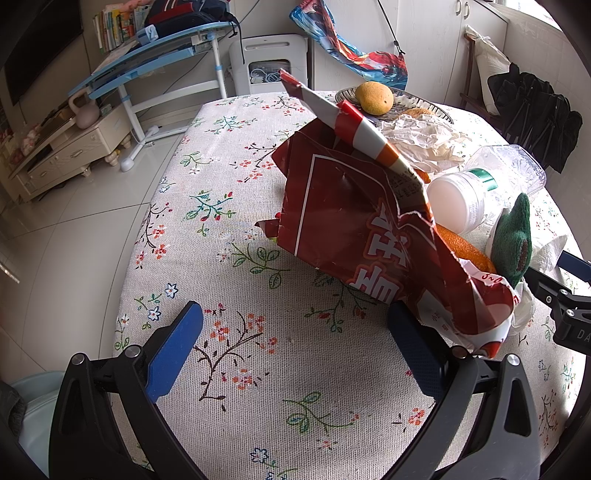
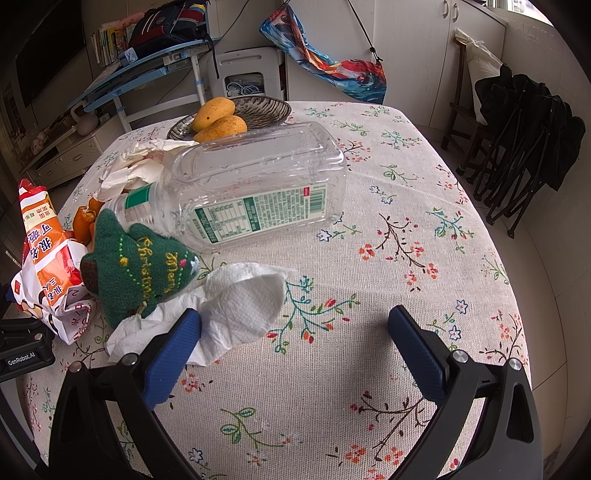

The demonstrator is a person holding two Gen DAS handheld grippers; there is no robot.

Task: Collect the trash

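Hovering over the floral tabletop [image 2: 406,184], both grippers had fingers spread wide and empty; the left gripper [image 1: 295,350] sat near the torn red snack bag [image 1: 351,221]; the right gripper [image 2: 295,350] had its left finger touching the white paper towel [image 2: 243,306], near the clear plastic bottle [image 2: 255,177].

Stood on pale shiny floor tiles [image 1: 74,221], under soft daylight. Had a blue desk [image 1: 147,51] with books [image 1: 114,29] and a bag [image 1: 184,14] at the back left. Had a cream cabinet [image 1: 70,155] below a dark TV [image 1: 37,40]. Kept white cupboards [image 2: 424,48] behind, a bright cloth [image 2: 332,70] hanging there, and black folded chairs [image 2: 524,147] on the right.
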